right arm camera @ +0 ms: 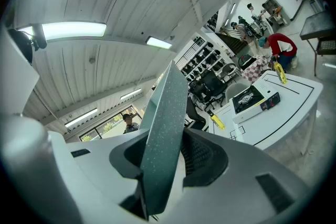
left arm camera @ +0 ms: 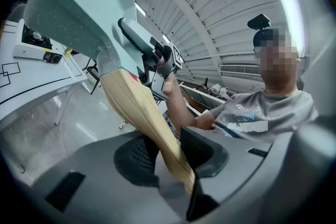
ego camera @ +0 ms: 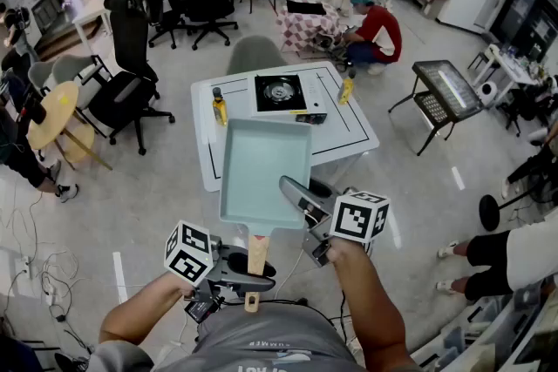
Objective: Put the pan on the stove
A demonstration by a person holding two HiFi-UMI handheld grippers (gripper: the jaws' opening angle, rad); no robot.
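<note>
A pale teal rectangular pan (ego camera: 261, 161) with a wooden handle (ego camera: 256, 255) hangs in the air in front of the white table (ego camera: 357, 135). My left gripper (ego camera: 253, 279) is shut on the handle's end, seen close in the left gripper view (left arm camera: 168, 160) around the wooden handle (left arm camera: 142, 113). My right gripper (ego camera: 294, 192) is shut on the pan's right rim; in the right gripper view (right arm camera: 165, 165) the pan's wall (right arm camera: 167, 113) stands edge-on between the jaws. The black-topped stove (ego camera: 281, 93) sits on the table's far middle, beyond the pan.
Two yellow bottles (ego camera: 219, 107) (ego camera: 346, 88) flank the stove. Behind the table crouches a person in red (ego camera: 377, 32). Black office chairs (ego camera: 131, 83) and a round yellow table (ego camera: 54, 119) stand at the left, a black cart (ego camera: 445, 91) at the right.
</note>
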